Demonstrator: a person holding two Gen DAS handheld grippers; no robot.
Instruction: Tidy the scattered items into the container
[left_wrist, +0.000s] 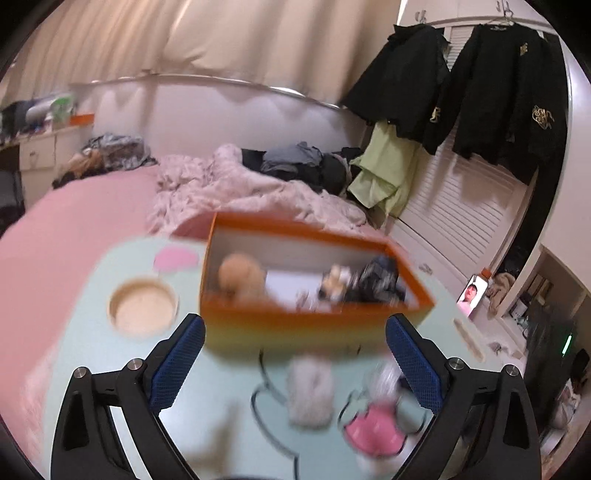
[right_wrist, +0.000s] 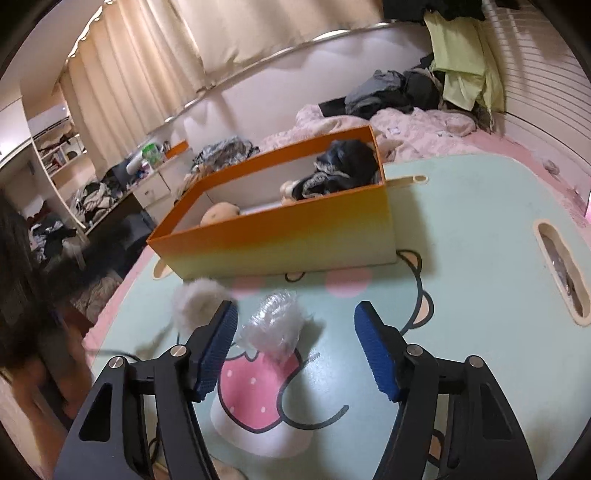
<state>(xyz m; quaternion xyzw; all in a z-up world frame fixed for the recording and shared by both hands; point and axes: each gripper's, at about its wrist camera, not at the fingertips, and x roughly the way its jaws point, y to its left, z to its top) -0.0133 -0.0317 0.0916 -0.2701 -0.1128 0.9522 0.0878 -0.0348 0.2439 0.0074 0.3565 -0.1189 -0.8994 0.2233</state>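
The orange box (right_wrist: 280, 236) stands open-topped on the mint lap table (right_wrist: 461, 258), whose far edge meets the pink bed (left_wrist: 74, 229). Bare tabletop lies right of the box. The left gripper (left_wrist: 295, 365) gapes wide, empty. The right gripper (right_wrist: 295, 354) stands open around a crumpled clear wrapper (right_wrist: 273, 325), its pads not pressing it; a fluffy white pom-pom (right_wrist: 195, 299) lies beside.

Right claw (right_wrist: 295, 354) gapes above a crinkled plastic wad (right_wrist: 271, 326); orange box (right_wrist: 280, 236) sits beyond.
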